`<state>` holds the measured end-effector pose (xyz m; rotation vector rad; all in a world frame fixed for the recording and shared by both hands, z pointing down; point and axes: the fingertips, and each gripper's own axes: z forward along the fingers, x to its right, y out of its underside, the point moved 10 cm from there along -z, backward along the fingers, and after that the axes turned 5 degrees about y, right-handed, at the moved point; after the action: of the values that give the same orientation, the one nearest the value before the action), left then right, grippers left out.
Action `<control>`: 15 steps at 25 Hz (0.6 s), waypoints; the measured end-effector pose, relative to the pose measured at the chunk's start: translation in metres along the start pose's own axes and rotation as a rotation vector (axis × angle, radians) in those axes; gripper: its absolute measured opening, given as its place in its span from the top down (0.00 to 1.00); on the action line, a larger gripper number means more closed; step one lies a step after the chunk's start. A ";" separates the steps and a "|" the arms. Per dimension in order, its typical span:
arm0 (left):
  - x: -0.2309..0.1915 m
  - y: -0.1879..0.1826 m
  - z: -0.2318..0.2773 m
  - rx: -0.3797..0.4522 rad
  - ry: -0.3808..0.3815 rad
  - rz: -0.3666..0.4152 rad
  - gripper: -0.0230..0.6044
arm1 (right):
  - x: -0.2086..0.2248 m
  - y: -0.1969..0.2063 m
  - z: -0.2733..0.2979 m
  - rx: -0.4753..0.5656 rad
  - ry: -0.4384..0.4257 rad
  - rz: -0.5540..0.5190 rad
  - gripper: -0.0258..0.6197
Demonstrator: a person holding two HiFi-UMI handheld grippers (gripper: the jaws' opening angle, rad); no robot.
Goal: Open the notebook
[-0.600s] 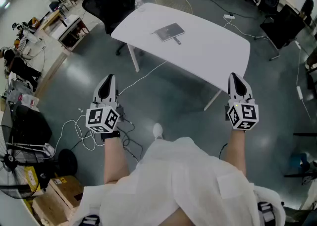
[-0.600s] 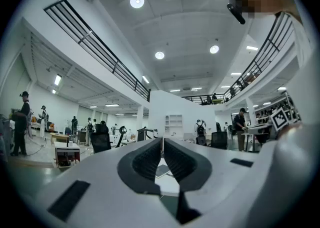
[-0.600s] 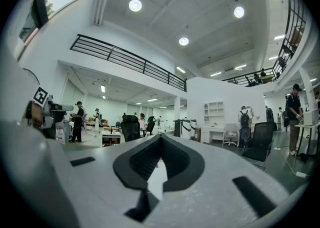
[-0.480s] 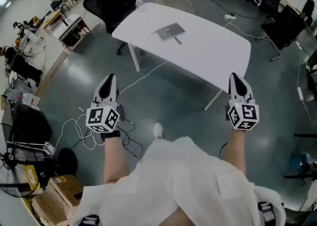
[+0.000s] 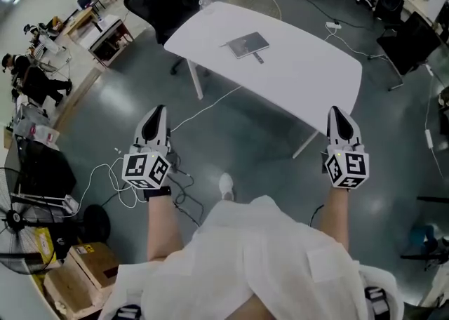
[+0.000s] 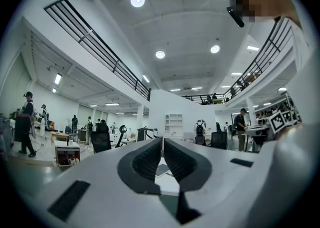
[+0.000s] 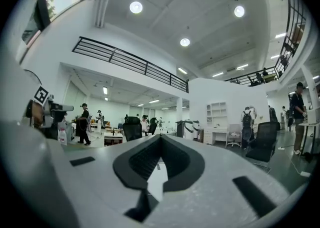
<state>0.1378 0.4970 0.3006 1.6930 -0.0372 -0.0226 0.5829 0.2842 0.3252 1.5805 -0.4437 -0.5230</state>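
**A:** Your notebook [image 5: 245, 45] lies closed and flat on the white table [image 5: 302, 80], in the table's far-left part, with its grey cover up.

**B:** A small dark thing [image 5: 258, 57] lies just beside it on the table, at the notebook's corner nearer you. It is too small for you to tell what it is.

**A:** Your left gripper [image 5: 156, 114] hangs short of the table, off its near-left side. It is over the grey floor [image 5: 245, 136] and well apart from the notebook. Its fingers [image 6: 145, 159] are pressed together at the tips, with nothing between them.

**B:** It's the same on your other side. Your right gripper [image 5: 339, 112] hangs off the table's near-right end, apart from the edge. In the right gripper view its fingers [image 7: 182, 166] meet tip to tip and hold nothing.

**A:** You have both grippers pointing roughly level toward the table.

**B:** A black office chair [image 5: 158, 3] stands at the table's far-left corner. A white cable [image 5: 203, 108] runs across the floor from under the table's left end toward your left gripper.

**A:** Neither of your grippers touches the table or the notebook.
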 end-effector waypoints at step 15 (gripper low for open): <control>-0.077 0.019 0.009 -0.031 -0.057 -0.027 0.93 | -0.051 0.009 0.082 -0.048 -0.104 -0.073 0.96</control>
<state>0.0604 0.4881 0.3183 1.6616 -0.0562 -0.0907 0.4938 0.2456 0.3340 1.5322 -0.4499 -0.6701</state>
